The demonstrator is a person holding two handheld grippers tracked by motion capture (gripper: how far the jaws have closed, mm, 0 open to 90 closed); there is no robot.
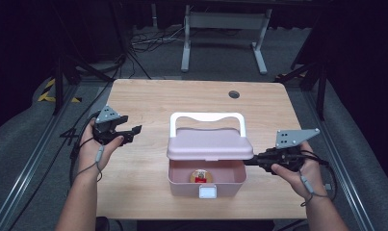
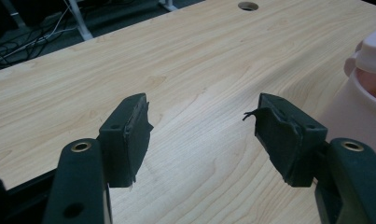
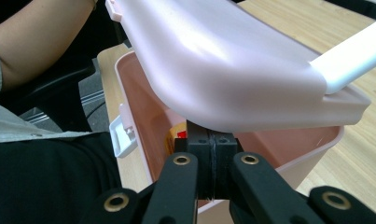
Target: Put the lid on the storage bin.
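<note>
A pale pink box [image 1: 182,185] with a white latch [image 1: 207,192] stands at the table's near middle. Its lid [image 1: 210,144] is tilted up at the front, with the white handle [image 1: 206,117] behind it. A small red and yellow item [image 1: 200,176] lies inside. My right gripper [image 1: 247,161] is shut, its tips under the lid's right edge. In the right gripper view the lid [image 3: 223,60] rests above the shut gripper [image 3: 212,140], over the box wall [image 3: 311,154]. My left gripper [image 1: 132,134] is open above bare table, left of the box; its open gripper [image 2: 204,116] holds nothing.
The wooden table [image 1: 148,101] has a cable hole [image 1: 234,94] at the far right. A white desk frame [image 1: 224,36] and cables lie on the floor beyond. The box's corner [image 2: 353,116] shows at the right of the left gripper view.
</note>
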